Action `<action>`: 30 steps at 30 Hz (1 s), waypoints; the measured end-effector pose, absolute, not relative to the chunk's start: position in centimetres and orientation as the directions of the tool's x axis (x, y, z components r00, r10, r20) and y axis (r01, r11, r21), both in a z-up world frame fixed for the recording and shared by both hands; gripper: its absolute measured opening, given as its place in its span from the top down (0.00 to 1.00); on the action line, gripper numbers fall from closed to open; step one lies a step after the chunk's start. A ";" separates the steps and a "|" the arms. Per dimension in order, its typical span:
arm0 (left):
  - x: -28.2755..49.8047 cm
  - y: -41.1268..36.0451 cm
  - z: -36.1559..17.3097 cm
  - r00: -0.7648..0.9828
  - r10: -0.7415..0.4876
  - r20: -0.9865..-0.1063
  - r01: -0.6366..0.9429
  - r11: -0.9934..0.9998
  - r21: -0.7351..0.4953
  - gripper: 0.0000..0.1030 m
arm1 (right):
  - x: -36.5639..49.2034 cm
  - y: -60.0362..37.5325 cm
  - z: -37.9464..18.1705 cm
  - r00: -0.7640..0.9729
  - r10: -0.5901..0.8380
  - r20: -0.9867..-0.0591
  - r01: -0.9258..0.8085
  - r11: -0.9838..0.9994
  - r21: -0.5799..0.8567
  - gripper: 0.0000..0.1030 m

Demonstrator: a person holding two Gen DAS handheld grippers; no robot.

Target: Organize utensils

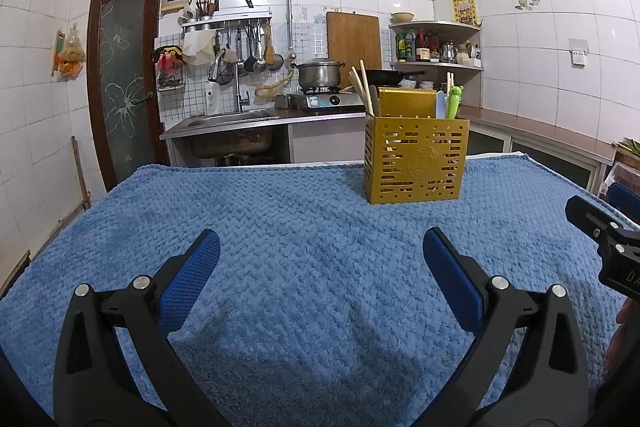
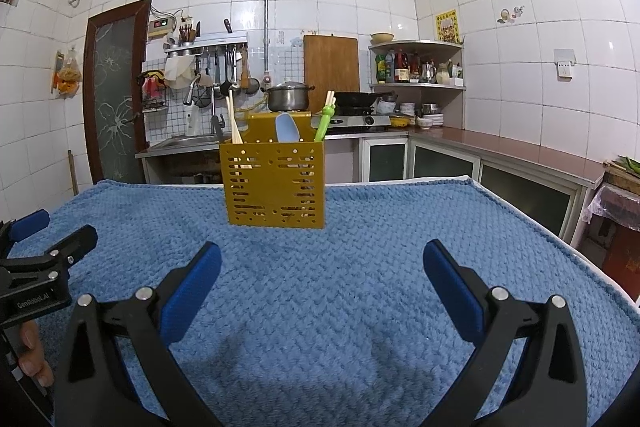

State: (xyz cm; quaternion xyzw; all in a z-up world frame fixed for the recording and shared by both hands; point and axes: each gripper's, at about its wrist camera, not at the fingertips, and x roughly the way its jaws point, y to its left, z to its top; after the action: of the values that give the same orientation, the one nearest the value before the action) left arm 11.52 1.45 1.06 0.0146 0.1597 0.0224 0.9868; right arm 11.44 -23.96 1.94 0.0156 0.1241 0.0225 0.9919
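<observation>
My left gripper (image 1: 322, 283) and right gripper (image 2: 322, 291) both hover wide open, empty, over the blue towel (image 1: 300, 211). The yellow caddy (image 2: 275, 183) stands upright beyond them, holding chopsticks (image 2: 233, 123) and a spoon (image 2: 287, 127). A careless reach could tip it. Its slots hide what's inside.
</observation>
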 end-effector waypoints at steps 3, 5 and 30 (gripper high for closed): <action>11.5 1.5 1.1 0.948 0.048 -0.315 -0.039 0.999 0.035 0.05 | 11.4 -24.0 1.9 0.968 0.049 -0.245 -0.041 0.998 0.037 0.04; 11.5 1.5 1.1 0.948 0.048 -0.315 -0.039 0.999 0.035 0.05 | 11.4 -23.9 1.9 0.968 0.049 -0.246 -0.041 0.998 0.037 0.04; 11.4 1.6 1.1 0.950 0.045 -0.308 -0.038 0.999 0.028 0.05 | 11.5 -23.9 1.9 0.969 0.048 -0.244 -0.041 0.999 0.036 0.04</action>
State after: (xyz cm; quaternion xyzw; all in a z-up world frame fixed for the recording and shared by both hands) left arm 11.44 1.58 1.11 0.0109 0.1563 0.0211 0.9874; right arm 11.45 -23.91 1.87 0.0153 0.1234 0.0224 0.9920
